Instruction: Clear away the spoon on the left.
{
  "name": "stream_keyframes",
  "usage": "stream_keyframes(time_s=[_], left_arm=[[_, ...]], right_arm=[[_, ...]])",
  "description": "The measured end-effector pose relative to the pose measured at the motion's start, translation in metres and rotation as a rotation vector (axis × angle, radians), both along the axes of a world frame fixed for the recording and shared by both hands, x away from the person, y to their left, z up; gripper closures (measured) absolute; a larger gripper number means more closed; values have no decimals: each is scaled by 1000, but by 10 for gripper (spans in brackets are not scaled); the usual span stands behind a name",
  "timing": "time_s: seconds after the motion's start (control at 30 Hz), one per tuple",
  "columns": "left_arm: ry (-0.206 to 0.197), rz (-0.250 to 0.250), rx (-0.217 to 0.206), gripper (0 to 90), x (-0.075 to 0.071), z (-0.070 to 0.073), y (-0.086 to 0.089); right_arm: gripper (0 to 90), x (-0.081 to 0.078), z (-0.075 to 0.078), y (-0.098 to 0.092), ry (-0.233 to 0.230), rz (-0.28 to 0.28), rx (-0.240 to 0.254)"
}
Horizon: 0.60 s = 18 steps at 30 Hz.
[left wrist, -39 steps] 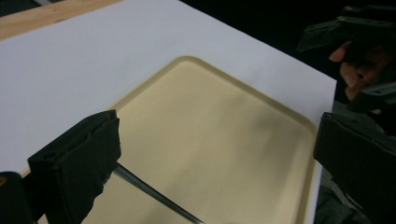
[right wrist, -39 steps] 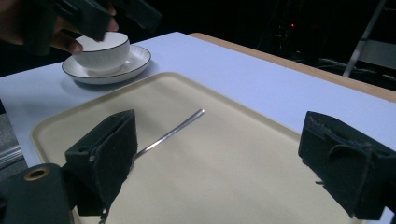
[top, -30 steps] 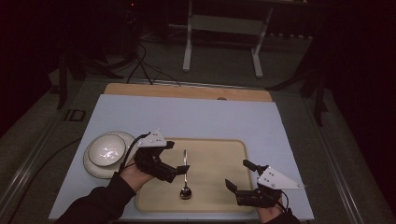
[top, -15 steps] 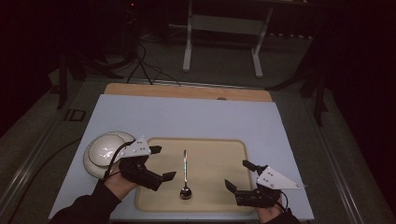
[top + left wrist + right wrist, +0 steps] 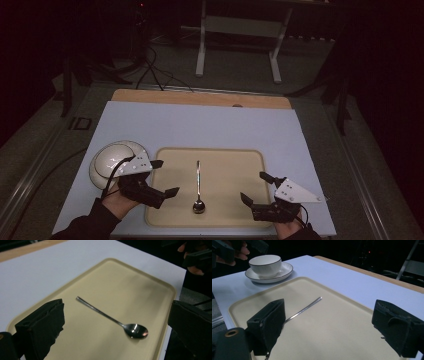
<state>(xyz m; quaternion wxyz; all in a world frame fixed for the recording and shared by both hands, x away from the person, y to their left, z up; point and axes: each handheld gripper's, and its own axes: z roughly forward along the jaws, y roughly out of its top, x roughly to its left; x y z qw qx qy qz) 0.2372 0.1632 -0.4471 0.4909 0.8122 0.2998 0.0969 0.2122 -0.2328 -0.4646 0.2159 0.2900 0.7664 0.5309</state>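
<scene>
The right gripper's (image 5: 257, 189) near jaw is hiding the spoon's (image 5: 198, 186) bowl in its own view. The spoon is lying on the beige tray (image 5: 240, 160) — handle pointing away from the person, bowl nearest. Both grippers — left gripper (image 5: 166, 178) too — are gaping wide, holding nothing.

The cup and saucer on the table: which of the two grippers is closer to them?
The left. The left gripper hangs right beside the cup and saucer, over the tray's left edge. The right gripper sits at the tray's near right corner, with the spoon in between.
</scene>
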Motion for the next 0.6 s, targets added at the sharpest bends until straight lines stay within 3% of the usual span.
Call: stream_keyframes(time_s=[0.3, 0.6], left_arm=[[19, 56, 43, 15, -6, -18, 13], [33, 94, 28, 15, -12, -33, 21]], right_arm=[[119, 0, 0, 1, 2, 3, -2], [119, 0, -1, 1, 5, 10, -1]])
